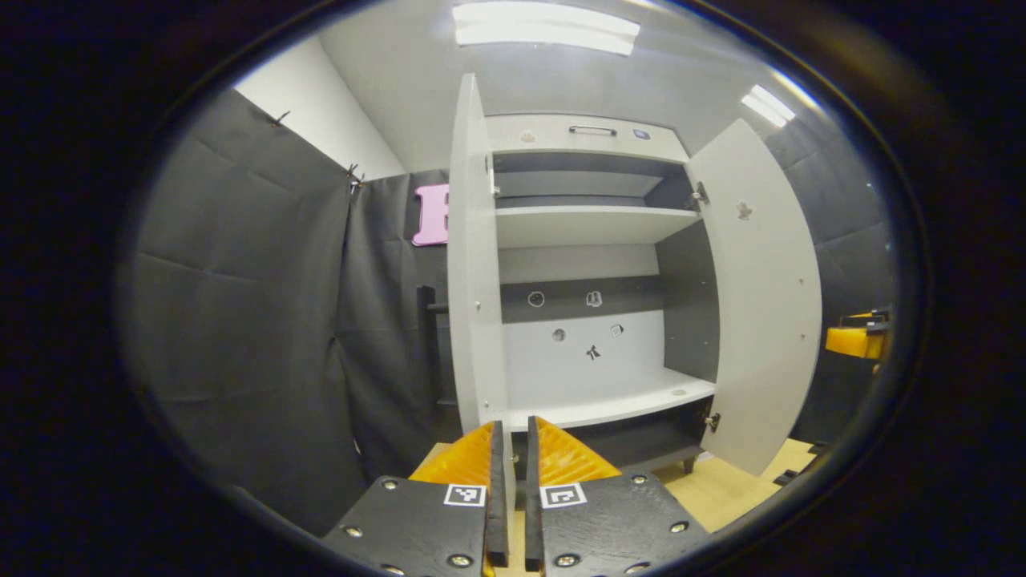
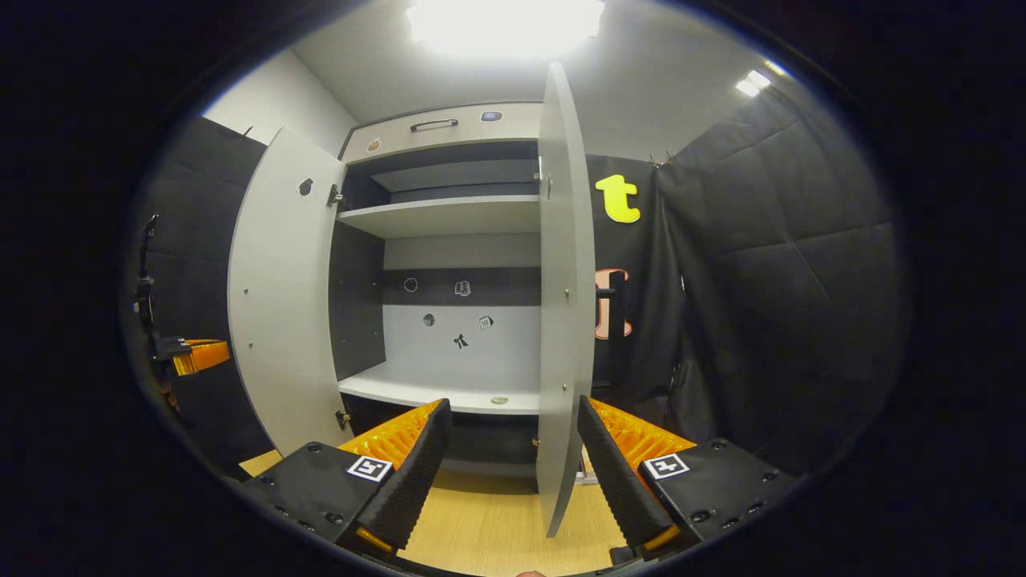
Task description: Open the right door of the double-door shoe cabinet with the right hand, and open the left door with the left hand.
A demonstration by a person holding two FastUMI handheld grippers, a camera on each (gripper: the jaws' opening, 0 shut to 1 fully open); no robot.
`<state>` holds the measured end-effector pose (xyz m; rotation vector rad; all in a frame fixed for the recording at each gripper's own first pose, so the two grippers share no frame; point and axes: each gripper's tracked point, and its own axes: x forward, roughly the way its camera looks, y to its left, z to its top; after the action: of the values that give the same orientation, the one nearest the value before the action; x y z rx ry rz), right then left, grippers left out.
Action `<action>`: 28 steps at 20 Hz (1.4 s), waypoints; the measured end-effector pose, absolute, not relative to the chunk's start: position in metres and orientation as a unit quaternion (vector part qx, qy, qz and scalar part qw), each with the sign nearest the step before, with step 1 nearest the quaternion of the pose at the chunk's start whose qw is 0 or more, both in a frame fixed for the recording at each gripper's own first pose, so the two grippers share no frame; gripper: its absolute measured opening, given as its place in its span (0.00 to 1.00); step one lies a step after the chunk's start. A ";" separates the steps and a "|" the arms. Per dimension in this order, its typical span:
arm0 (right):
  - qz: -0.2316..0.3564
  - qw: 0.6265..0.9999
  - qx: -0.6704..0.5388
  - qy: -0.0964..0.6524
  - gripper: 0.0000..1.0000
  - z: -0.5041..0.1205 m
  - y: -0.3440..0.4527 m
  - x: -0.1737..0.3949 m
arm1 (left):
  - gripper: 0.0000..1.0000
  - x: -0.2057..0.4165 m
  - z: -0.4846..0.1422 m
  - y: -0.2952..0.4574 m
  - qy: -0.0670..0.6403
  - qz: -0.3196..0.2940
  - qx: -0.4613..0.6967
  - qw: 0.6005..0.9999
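Note:
The shoe cabinet (image 1: 585, 224) stands with both doors swung out. In the left gripper view its left door (image 1: 473, 264) is seen almost edge-on, and its lower edge runs down between the fingers of my left gripper (image 1: 517, 429), which is shut on it. The right door (image 1: 761, 304) hangs wide open, with my right gripper (image 1: 856, 340) just past its free edge. In the right gripper view the right door (image 2: 561, 280) passes between the spread fingers of my right gripper (image 2: 513, 405), which is open. The left door (image 2: 280, 296) has my left gripper (image 2: 196, 354) at its outer edge.
Inside are bare shelves (image 2: 441, 215) and a back panel with small stickers (image 2: 461, 340). A drawer front with a handle (image 1: 593, 130) tops the cabinet. Black cloth walls (image 1: 240, 304) close in on both sides. Light wooden floor (image 2: 481, 521) lies below.

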<state>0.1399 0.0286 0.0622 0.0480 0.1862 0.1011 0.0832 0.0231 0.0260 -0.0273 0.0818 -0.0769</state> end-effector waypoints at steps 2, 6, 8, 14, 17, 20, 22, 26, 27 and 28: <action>0.047 0.994 0.017 0.093 0.98 0.056 0.020 0.139 | 0.10 0.077 0.022 0.013 0.040 -0.035 -0.009 0.999; 0.042 0.995 0.018 0.094 0.98 0.046 0.015 0.141 | 0.10 0.069 0.012 0.005 0.046 -0.027 -0.001 0.999; 0.043 0.994 0.023 0.094 0.98 0.042 0.015 0.140 | 0.10 0.063 0.012 0.003 0.045 -0.020 -0.010 0.999; 0.043 0.995 0.026 0.082 0.98 0.046 0.017 0.144 | 0.10 0.060 0.017 0.010 0.032 0.000 -0.016 0.999; 0.042 0.996 0.024 0.080 0.98 0.046 0.016 0.143 | 0.29 0.060 0.018 0.016 0.031 0.016 -0.019 0.999; 0.042 0.996 0.024 0.076 0.98 0.049 0.016 0.145 | 0.70 0.061 0.020 0.015 0.027 0.017 -0.026 0.999; 0.041 0.996 0.024 0.072 0.94 0.051 0.016 0.145 | 0.90 0.062 0.021 0.019 0.023 0.022 -0.020 0.999; 0.037 0.997 0.025 0.064 0.94 0.056 0.012 0.144 | 0.90 0.059 0.026 0.014 0.018 0.018 -0.014 1.000; 0.035 0.997 0.025 0.063 0.98 0.056 0.011 0.144 | 0.90 0.058 0.027 0.014 0.017 0.018 -0.012 1.000; 0.033 0.997 0.024 0.062 0.98 0.056 0.010 0.144 | 0.90 0.057 0.028 0.014 0.015 0.018 -0.011 1.000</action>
<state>0.1441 0.0103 0.0563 0.0484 0.1242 0.0659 0.0573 0.0139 0.0284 -0.0214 0.0306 0.0368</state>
